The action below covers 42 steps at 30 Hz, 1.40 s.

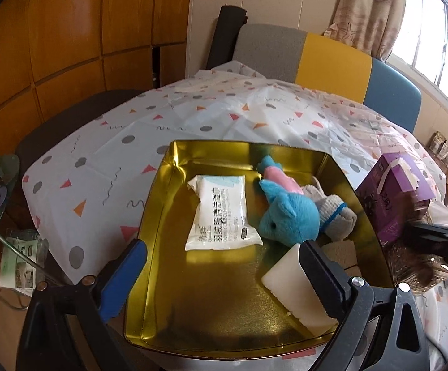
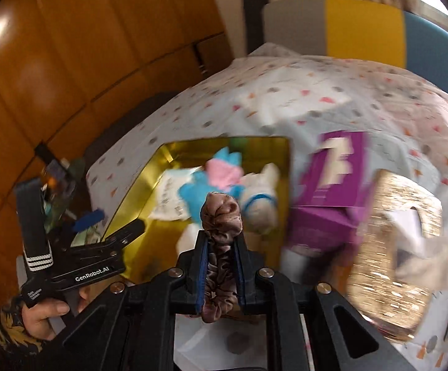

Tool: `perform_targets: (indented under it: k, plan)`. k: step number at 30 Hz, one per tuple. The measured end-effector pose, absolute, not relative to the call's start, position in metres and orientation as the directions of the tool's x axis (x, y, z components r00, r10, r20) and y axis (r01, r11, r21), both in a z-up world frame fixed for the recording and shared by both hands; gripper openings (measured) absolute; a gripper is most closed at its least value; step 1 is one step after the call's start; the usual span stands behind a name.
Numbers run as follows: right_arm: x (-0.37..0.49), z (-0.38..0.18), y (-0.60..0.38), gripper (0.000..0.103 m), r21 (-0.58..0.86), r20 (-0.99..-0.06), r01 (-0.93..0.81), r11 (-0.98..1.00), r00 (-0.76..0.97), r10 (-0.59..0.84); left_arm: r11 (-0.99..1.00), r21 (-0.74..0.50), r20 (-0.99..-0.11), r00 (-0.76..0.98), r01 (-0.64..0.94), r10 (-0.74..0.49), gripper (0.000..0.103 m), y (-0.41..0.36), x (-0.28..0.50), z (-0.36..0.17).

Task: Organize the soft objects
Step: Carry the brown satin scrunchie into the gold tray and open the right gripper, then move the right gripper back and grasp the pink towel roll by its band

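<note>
A gold tin tray (image 1: 159, 185) lies on the patterned tablecloth and holds a white wet-wipe pack (image 1: 219, 213), a blue and pink plush toy (image 1: 286, 213), a grey glove (image 1: 335, 213) and a white sponge block (image 1: 295, 287). My left gripper (image 1: 221, 273) hangs open over the tray's near end, nothing between its fingers. My right gripper (image 2: 221, 241) is shut on a brown satin scrunchie (image 2: 221, 216), which bulges out above the fingertips. It hovers near the tray's (image 2: 159, 160) near right side. The right gripper's black tip (image 1: 440, 238) shows at the right edge of the left wrist view.
A purple box (image 1: 391, 194) stands just right of the tray, with a glittery gold box (image 2: 394, 247) beside it. A grey, yellow and blue chair back (image 1: 316, 58) rises behind the table. A hand (image 2: 47, 312) holds the left gripper at the lower left. Wooden cabinets line the left wall.
</note>
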State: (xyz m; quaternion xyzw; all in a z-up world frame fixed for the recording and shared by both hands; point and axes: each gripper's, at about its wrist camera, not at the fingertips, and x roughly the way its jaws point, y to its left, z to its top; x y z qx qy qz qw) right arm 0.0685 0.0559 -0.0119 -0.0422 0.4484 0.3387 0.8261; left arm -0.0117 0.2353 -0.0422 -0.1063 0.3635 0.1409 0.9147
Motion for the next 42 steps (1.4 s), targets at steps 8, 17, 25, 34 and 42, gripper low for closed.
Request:
perform_targets:
  k: [8,17,25,34,42]
  plan:
    - [0.090,-0.056,0.099,0.042,0.212,-0.841,-0.584,0.784,0.300,0.451,0.942,-0.062,-0.693,0.693,-0.329,0.197,0.102,0.235,-0.015,-0.040]
    - [0.075,-0.047,0.076,0.050,0.169,-0.810,-0.563,0.809,0.389,0.439,0.943,-0.063,-0.694,0.694,-0.327,0.194,0.102,0.233,-0.015,-0.041]
    - [0.061,-0.026,0.052,0.050,0.076,-0.763,-0.516,0.853,0.521,0.383,0.950,-0.049,-0.674,0.712,-0.309,0.197,0.103,0.224,-0.020,-0.033]
    - [0.053,0.003,0.015,0.050,0.032,-0.703,-0.436,0.899,0.630,0.331,0.966,-0.033,-0.647,0.742,-0.255,0.174,0.103,0.206,-0.024,-0.020]
    - [0.060,0.014,-0.047,0.050,0.043,-0.675,-0.299,0.953,0.695,0.248,0.978,-0.007,-0.635,0.756,-0.209,0.157,0.103,0.190,-0.025,-0.017]
